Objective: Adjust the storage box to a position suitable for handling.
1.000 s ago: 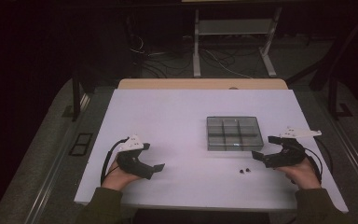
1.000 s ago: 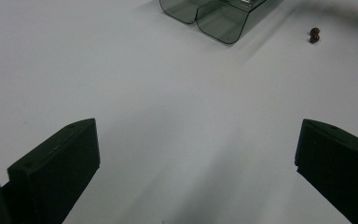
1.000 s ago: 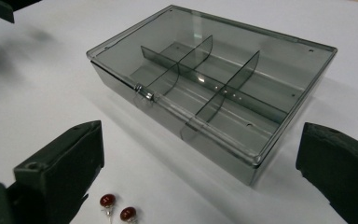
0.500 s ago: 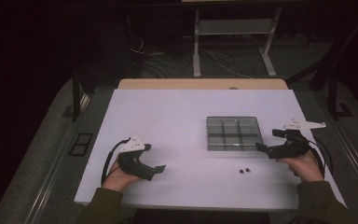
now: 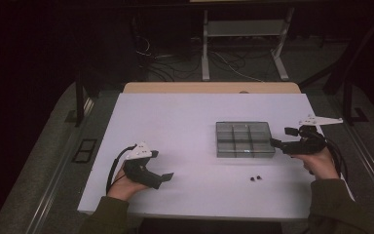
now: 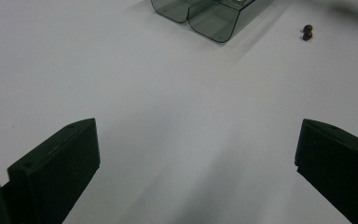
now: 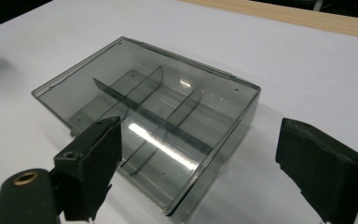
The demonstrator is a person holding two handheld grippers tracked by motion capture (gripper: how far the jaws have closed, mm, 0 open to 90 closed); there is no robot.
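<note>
Approaching the smoked plastic box (image 7: 154, 121), the right gripper (image 5: 278, 143) has its jaws apart and just been closing a little, nothing pinched yet; the box sits right of centre on the white table (image 5: 175, 126); next, I judge, comes squaring up on its near wall; the left gripper (image 5: 168, 176) rests open, two small beads (image 5: 255, 178) near the box.

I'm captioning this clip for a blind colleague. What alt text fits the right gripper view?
The right gripper points its two open black jaws at a smoky transparent compartment box with its lid closed, lying close ahead on a white table. The box shows inner dividers and glare on the lid; nothing is between the jaws.
</note>
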